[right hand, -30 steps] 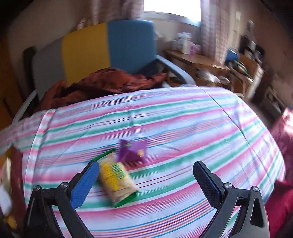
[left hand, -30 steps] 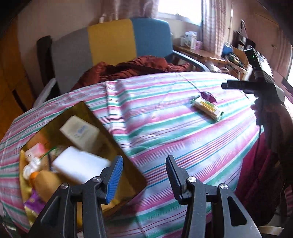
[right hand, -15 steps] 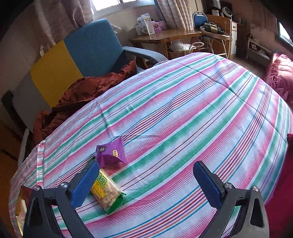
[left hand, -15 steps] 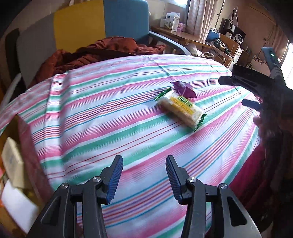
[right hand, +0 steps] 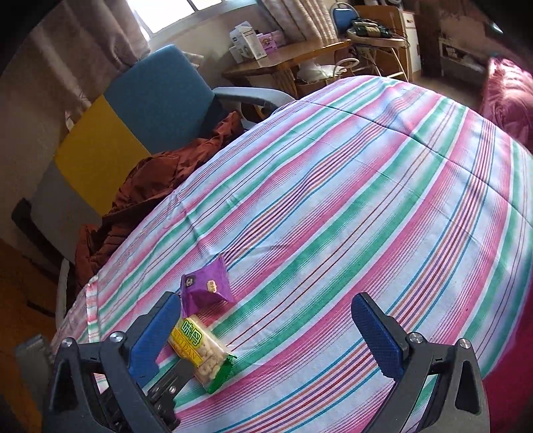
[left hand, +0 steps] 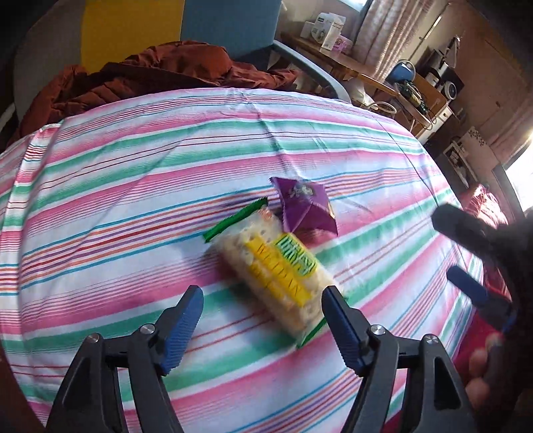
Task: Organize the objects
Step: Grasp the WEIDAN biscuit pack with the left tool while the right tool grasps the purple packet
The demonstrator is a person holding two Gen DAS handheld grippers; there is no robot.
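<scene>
The left gripper is hovering low over the worktop covered in a pink, green and white striped cloth, its blue-padded jaws released and gaping, framing the near end of the clear cracker packet with the yellow label and green crimped ends; nothing is being gripped; the packet is lying flat and diagonal on the cloth, its far end touching the small purple foil snack pouch just beyond it; to the right, the right gripper is waiting with jaws equally spread and empty, the same packet showing beside its left pad and the pouch a little further off; a person's fingertips are curling round its handle; behind the worktop, a rust-brown quilted jacket is lying heaped on a grey, yellow and blue armchair; the step in hand appears to be the reach for the cracker packet; the next move is likely calling for the left jaws to drop astride the packet's narrow width and clamp gently, since the contents look brittle.
</scene>
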